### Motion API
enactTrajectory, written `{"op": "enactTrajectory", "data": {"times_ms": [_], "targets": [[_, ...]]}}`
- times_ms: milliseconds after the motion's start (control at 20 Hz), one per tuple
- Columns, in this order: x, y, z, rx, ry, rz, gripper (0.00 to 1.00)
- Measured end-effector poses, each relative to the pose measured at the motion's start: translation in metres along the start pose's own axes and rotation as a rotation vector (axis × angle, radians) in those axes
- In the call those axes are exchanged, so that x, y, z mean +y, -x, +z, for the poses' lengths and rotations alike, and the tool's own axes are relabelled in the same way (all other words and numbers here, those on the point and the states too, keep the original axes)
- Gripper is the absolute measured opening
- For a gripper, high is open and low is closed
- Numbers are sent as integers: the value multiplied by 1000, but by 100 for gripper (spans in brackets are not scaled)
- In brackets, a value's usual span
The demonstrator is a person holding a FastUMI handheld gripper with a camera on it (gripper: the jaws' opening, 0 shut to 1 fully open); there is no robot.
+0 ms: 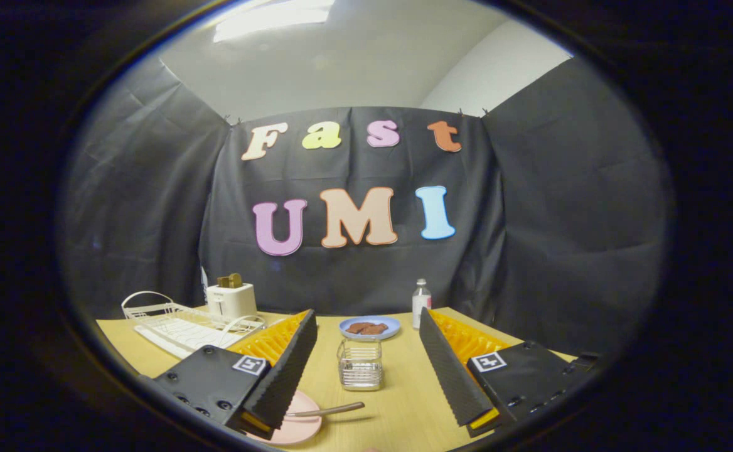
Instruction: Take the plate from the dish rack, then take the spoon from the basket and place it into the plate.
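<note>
**My gripper, fingers spread, above the plate holding the spoon**

My gripper [366, 358] is held above a pale wooden table [404, 408] with its two fingers wide apart and nothing between the pads; they press on no object. A pink plate [300, 427] lies flat on the table directly under my left finger [288, 370], which covers part of it. The spoon [329, 411] rests on this plate: its bowl end is hidden beneath my left finger, and its handle runs out over the plate's rim toward the gap between the fingers, ending over bare tabletop. Just ahead, centred between the fingers, stands the basket [359, 365], a small square wire-mesh container, upright; I cannot tell whether it holds anything. Beyond the basket sits a blue plate [369, 328] carrying some brown pieces of food. A small clear bottle [421, 303] with a white cap stands upright just beside that blue plate, close to my right finger [451, 370] in the view. Past my left finger, the white wire dish rack [178, 323] occupies the far corner of the table, and behind it a white toaster [231, 300] stands with brown slices showing in its top slots. Black cloth walls close the booth behind the table.
</note>
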State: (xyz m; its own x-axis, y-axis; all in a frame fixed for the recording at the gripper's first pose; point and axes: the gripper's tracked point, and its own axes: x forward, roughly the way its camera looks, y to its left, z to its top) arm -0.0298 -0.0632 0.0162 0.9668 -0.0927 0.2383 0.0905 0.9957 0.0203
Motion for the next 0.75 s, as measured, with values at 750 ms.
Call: {"op": "enactTrajectory", "data": {"times_ms": [750], "targets": [[5,-2,-4,19,-2,13,100]]}}
